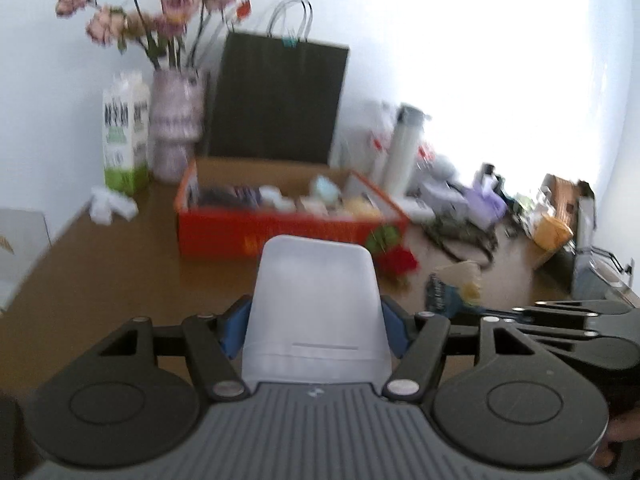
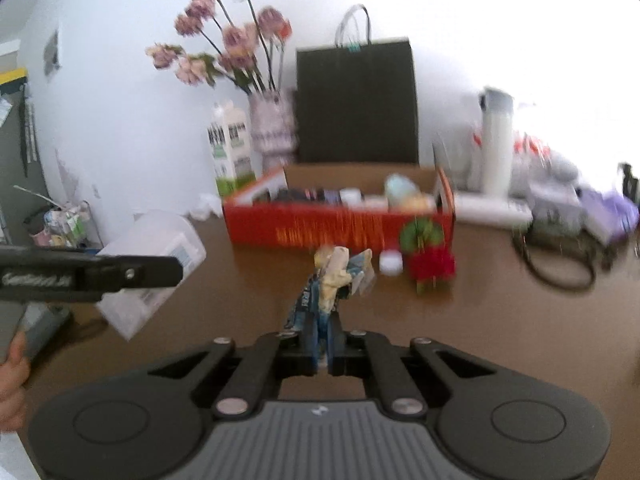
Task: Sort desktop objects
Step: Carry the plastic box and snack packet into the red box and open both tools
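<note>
Left gripper [image 1: 316,332]: clamped on translucent plastic container [image 1: 316,300], above brown table [image 1: 100,272] | Right gripper [image 2: 322,344]: jaws together on crumpled blue wrapper [image 2: 332,280] | Red box [image 2: 340,224]: behind both, near wall, holding sorted items.

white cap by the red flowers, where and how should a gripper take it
Grip the white cap across its round sides, coming from above. It is low and sits flat on the table, with the red flowers close to its right, so a level approach looks crowded.
</note>
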A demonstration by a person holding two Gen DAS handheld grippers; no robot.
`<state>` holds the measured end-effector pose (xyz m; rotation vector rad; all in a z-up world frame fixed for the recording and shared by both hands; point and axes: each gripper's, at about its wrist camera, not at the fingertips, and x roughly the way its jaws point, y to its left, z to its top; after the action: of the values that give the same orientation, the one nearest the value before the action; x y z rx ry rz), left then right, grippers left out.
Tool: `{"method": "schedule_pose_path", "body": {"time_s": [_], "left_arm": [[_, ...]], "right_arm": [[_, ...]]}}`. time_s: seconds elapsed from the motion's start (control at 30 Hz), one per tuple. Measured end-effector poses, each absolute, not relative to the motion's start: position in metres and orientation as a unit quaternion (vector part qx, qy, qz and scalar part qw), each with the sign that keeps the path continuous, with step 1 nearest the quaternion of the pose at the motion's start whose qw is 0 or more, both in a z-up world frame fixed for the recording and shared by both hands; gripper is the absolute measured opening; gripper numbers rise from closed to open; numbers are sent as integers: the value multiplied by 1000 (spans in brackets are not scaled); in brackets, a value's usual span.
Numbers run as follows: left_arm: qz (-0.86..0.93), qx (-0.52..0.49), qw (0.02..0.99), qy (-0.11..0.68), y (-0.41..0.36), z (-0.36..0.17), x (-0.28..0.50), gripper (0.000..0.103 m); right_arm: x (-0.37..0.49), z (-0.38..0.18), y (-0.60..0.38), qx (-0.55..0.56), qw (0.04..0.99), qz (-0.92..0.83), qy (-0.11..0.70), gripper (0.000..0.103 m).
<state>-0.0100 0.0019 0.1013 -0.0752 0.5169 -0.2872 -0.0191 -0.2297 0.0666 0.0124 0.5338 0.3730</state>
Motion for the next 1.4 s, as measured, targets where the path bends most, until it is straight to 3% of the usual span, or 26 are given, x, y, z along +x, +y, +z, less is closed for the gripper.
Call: {"method": "schedule_pose_path", "body": {"time_s": [0.2,0.43,0.73,0.97,1.0,1.07,1.13,1.3,1.4], "left_arm": [[-143,-54,960,236,6,141,63,68],[-101,-41,961,255,8,151,204,68],[-77,-32,924,374,-17,83,353,68],[-75,-29,893,442,-38,39,395,71],[-87,-39,891,444,-36,40,396,76],[-114,-47,890,438,-32,46,393,83],[-108,-40,897,426,-26,58,387,88],[-82,-43,910,405,-8,89,373,93],[-70,-28,911,406,-5,103,361,96]], "right_arm": [[50,117,-232,-9,949,206,238,3],[201,142,-224,-27,942,178,283,3],[367,84,-198,-140,892,77,424,3],[414,31,-167,-220,839,69,493,5],[418,29,-168,-214,839,72,495,9],[422,32,-172,-189,847,78,491,35],[420,43,-179,-165,859,80,479,47],[400,82,-191,-119,878,93,454,55],[381,104,-198,-83,891,110,433,65]]}}
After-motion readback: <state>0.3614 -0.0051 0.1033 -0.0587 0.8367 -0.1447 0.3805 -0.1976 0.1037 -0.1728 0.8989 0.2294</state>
